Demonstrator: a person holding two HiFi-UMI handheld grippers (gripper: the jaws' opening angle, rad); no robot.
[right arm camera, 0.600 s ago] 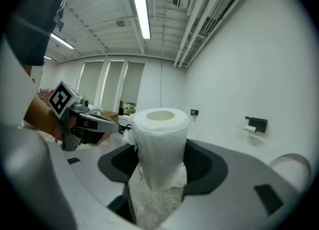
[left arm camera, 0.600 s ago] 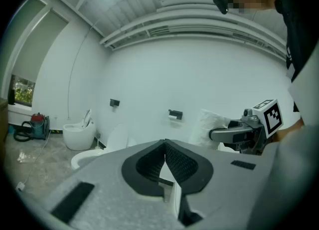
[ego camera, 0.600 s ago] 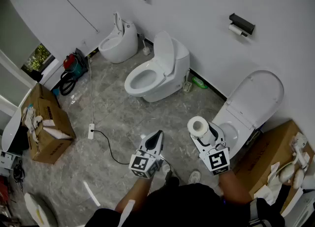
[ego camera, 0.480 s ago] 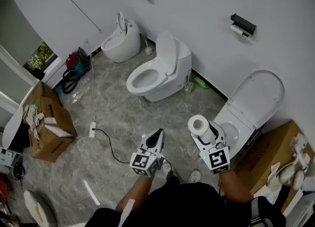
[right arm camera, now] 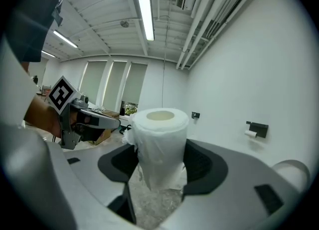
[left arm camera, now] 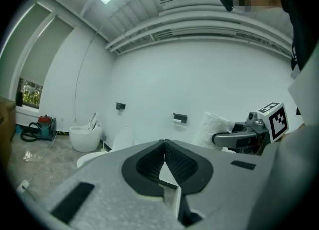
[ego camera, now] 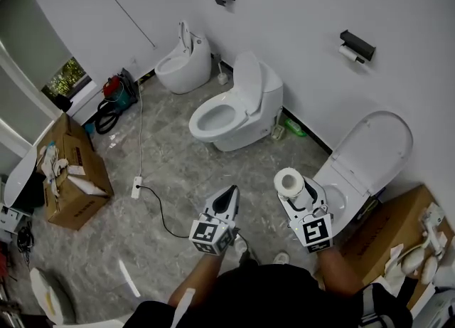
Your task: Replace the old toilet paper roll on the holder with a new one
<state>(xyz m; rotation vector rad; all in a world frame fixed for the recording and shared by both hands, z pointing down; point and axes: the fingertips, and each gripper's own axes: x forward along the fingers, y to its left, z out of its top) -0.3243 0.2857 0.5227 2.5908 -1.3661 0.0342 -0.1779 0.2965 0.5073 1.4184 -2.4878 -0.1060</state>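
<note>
While the right gripper (ego camera: 291,188) has its fingers (right arm camera: 202,166) clamped on the new roll (ego camera: 288,182), the left gripper (ego camera: 229,196) is empty, with its fingers (left arm camera: 182,164) pressed together tip to tip. Both are held out about level, side by side and a bit apart.

The new roll stands upright with the core hole facing up, its top poking above the pads. It looks like there's a thin wrap around it, though I can't say for sure from these views.

The holder (ego camera: 357,42) is up on the wall, well apart from the new roll, with the old roll (ego camera: 350,53) hanging just under its black bar.

Room-wise, the nearest toilet (ego camera: 366,156) has its lid up against the wall and its rim sits just beside the right gripper. It stands between the gripper and the holder. A box (ego camera: 387,227) crowds the right edge beyond it.

Ahead and left it's roomier. Grey floor (ego camera: 185,170) runs out to the middle toilet (ego camera: 234,106), with a cable (ego camera: 153,202) trailing across it from a power strip (ego camera: 135,188). Another box (ego camera: 71,177) sits over by the left side.
</note>
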